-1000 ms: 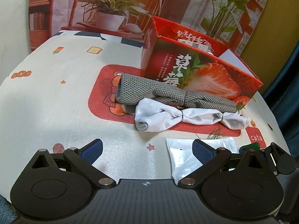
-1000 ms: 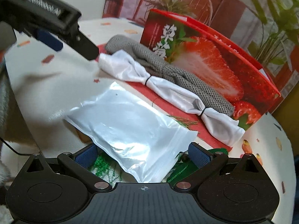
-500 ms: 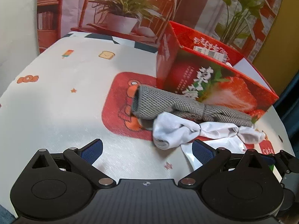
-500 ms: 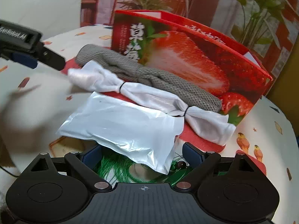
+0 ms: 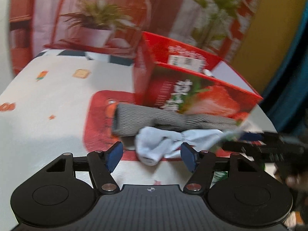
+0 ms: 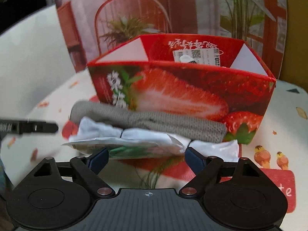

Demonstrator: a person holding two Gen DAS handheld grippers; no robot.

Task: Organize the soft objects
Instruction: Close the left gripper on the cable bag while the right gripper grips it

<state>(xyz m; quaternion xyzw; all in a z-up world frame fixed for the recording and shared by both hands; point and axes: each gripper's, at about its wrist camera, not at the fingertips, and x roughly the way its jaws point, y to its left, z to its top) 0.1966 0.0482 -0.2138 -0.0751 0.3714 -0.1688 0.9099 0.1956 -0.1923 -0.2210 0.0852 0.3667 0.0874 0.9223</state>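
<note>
I see the white sock bundle (image 5: 163,144), tied with 2 dark bands, lying on the red patch of the surface (image 5: 57,100), its rolled end between the blue pads of my left hand-held gripper (image 5: 151,156). Those jaws have just been closing, but gaps show on both sides of the sock, so the pads are not pressing it. Touching the white bundle at 12 o'clock lies the grey knitted sock roll (image 5: 154,121), pressed along the foot of the strawberry box (image 5: 192,88).

In the right wrist view, the clear plastic bag (image 6: 125,146) with green print spans the gap of my right hand-held gripper (image 6: 147,157). Its jaws have just been closing too, and the bag's edges reach both pads; the blur keeps me from telling whether they truly pinch it. Behind the bag, at 12 o'clock, sit the white bundle (image 6: 211,144), then the grey roll (image 6: 154,121), then the box (image 6: 173,92), open at the top with a white label inside its far wall.

My left gripper shows as a dark bar at 9 o'clock in the right view; the right one (image 5: 269,140) shows blurred at 3 o'clock in the left view. A printed backdrop (image 6: 134,9) of a chair and plants hangs behind the surface.
</note>
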